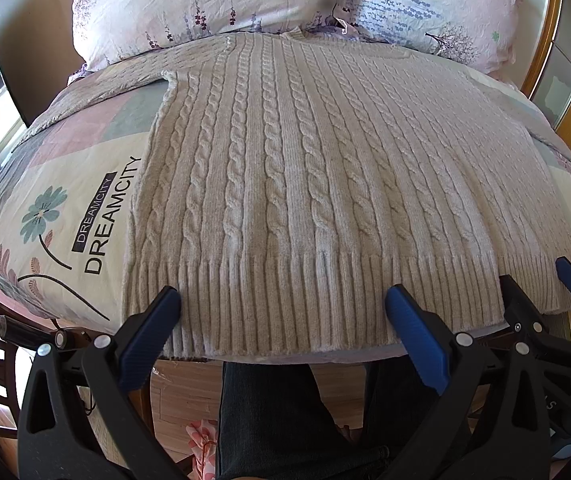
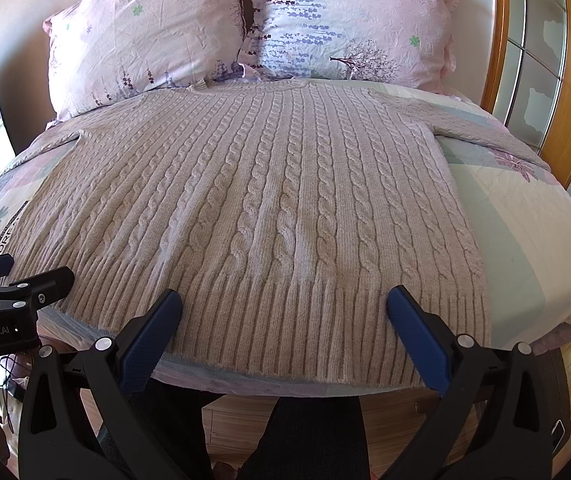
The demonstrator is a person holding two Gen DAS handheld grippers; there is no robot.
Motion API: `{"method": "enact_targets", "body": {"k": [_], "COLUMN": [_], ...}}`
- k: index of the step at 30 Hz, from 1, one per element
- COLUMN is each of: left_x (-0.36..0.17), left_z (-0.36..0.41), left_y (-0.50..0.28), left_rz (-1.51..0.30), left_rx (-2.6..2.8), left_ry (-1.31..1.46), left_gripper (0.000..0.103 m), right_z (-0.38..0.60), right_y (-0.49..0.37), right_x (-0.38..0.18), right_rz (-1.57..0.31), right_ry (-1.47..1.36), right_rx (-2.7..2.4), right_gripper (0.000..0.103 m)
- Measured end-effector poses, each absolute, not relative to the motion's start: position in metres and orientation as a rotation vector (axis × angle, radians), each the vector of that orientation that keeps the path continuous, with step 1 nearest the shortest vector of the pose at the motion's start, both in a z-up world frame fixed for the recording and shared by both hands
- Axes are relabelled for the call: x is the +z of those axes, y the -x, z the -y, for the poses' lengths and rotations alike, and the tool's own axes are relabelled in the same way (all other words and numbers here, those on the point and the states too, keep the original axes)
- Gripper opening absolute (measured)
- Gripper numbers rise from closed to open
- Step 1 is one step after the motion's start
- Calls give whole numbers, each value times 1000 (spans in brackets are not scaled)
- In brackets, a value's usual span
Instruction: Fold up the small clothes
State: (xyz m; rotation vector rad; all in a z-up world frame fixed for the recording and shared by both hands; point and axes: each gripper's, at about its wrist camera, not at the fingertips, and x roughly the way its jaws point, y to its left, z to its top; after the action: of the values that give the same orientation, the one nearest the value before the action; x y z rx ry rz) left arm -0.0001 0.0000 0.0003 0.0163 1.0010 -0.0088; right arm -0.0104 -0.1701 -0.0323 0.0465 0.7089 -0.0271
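Along the bed edge, sweater hem overhangs.

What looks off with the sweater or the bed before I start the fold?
Nothing stands out. The sweater lies flat on the bed, sleeves spread, ribbed hem at the near edge. Both pillows sit at the head. The left gripper and right gripper are open at the hem.

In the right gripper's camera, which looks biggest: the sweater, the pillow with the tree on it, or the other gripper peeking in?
Largest to smallest, as they look in the right wrist view:
1. sweater
2. tree pillow, though it lies farther away
3. left gripper, only partly in view at the edge
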Motion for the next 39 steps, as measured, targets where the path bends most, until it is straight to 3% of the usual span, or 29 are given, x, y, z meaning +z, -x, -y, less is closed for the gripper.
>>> {"method": "enact_targets", "body": {"k": [39], "left_x": [1], "left_z": [-1], "left_y": [0], "left_rz": [-999], "left_rx": [-10], "left_ry": [-19], "left_gripper": [101], "right_z": [170], "right_y": [9], "right_x": [-32], "right_rz": [-711], "right_ry": [-46], "right_rx": [-28], "right_gripper": [102]}}
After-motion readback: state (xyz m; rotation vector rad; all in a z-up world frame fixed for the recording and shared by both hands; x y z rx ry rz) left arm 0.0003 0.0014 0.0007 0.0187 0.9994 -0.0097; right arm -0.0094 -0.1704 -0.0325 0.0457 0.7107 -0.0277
